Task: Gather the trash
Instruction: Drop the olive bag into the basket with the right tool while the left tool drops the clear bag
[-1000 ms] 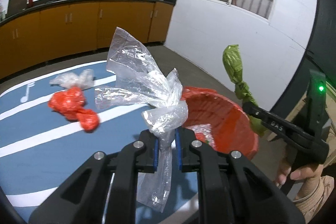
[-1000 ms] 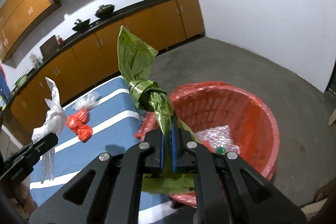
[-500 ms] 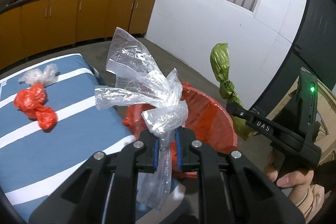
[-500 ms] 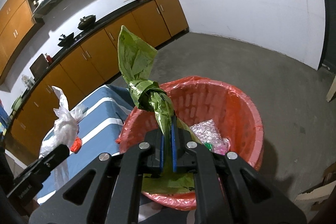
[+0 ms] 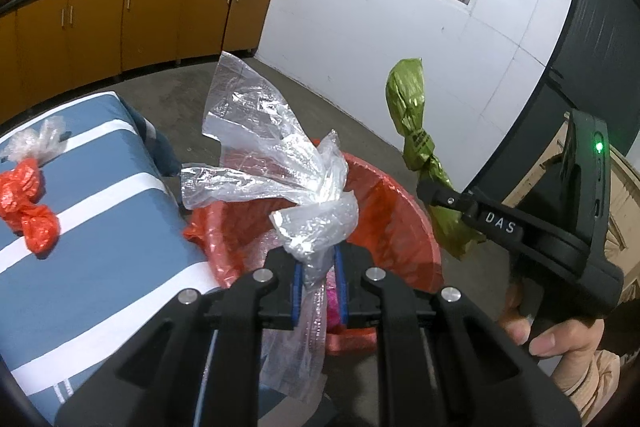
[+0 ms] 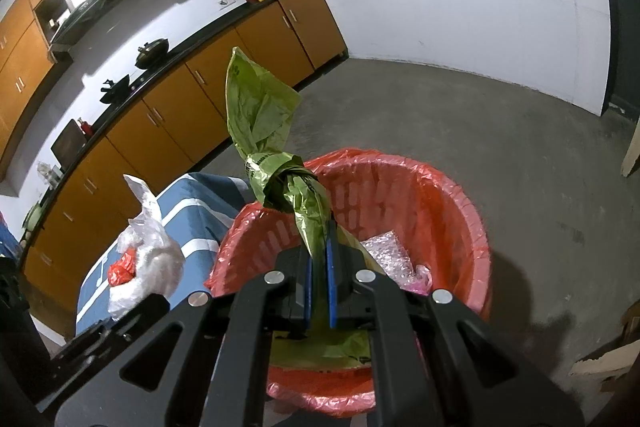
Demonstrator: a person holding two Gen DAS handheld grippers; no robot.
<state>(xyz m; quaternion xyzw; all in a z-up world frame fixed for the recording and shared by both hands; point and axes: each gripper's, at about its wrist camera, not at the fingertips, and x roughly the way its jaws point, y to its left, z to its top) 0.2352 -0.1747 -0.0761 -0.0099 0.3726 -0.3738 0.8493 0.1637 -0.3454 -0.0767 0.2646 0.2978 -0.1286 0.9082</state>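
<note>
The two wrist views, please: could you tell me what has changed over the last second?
Both claws have carried their loads off the striped table toward the red bin; the bin now fills the view under each one. The left claw still pinches the clear bag, the right claw the green bag. Nothing was let go. The red scraps lie where they were.

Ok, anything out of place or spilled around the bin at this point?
Nothing spilled. Crumpled red bags and a clear bag lie uncollected on the striped table. The bin liner bunches unevenly over the bin's rim.
</note>
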